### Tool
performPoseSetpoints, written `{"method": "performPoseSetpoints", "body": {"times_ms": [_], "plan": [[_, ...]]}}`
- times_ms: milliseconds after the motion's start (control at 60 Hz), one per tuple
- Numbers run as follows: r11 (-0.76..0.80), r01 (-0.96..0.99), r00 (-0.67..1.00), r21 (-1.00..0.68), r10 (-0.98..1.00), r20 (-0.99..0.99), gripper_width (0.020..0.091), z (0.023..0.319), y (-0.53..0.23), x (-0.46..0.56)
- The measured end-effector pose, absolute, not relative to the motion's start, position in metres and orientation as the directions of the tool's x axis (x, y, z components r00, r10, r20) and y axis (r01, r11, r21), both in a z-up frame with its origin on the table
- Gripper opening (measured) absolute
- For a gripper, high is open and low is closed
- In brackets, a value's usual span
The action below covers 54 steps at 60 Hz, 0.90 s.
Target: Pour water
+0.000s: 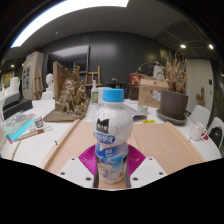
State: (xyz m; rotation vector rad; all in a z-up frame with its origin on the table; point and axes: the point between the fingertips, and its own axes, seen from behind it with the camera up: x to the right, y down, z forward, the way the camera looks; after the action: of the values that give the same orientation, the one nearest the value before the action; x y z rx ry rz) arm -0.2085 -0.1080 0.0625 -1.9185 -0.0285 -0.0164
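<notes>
A clear plastic bottle with a blue cap and a white and blue label stands upright between my fingers, filling the middle of the gripper view. My gripper is shut on the bottle, with both magenta pads pressed against its lower sides. The bottle appears raised above the light wooden table. Its base is hidden below the fingers. No cup or receiving vessel is plainly seen near the bottle.
A wooden model stands on the table at the back left. A tray with blue items lies at the left. A dark box and small objects sit at the back right, with white chairs beside them.
</notes>
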Motion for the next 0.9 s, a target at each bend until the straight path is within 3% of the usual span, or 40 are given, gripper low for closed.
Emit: {"method": "performPoseSetpoints", "body": {"times_ms": [150,300,433,533,717,900], "plan": [[-0.324,-0.047,0.998,-0.945,0.029,-0.060,0.0350,0.096,-0.104,-0.203],[-0.283,-0.328,0.934,-0.901,0.043,-0.354,0.0348,0.167,-0.091,-0.176],[-0.269,-0.621,0.751,-0.736,0.066,-0.658,0.0346,0.231,-0.072,-0.134],[-0.257,-0.807,0.534,-0.532,0.069,-0.843,0.0345,0.261,-0.052,-0.084],[-0.220,-0.966,0.138,-0.139,0.020,-0.990,0.0347,0.264,-0.018,0.019],[-0.155,-0.952,-0.266,0.265,-0.016,-0.964,0.0349,0.227,0.005,0.097]]}}
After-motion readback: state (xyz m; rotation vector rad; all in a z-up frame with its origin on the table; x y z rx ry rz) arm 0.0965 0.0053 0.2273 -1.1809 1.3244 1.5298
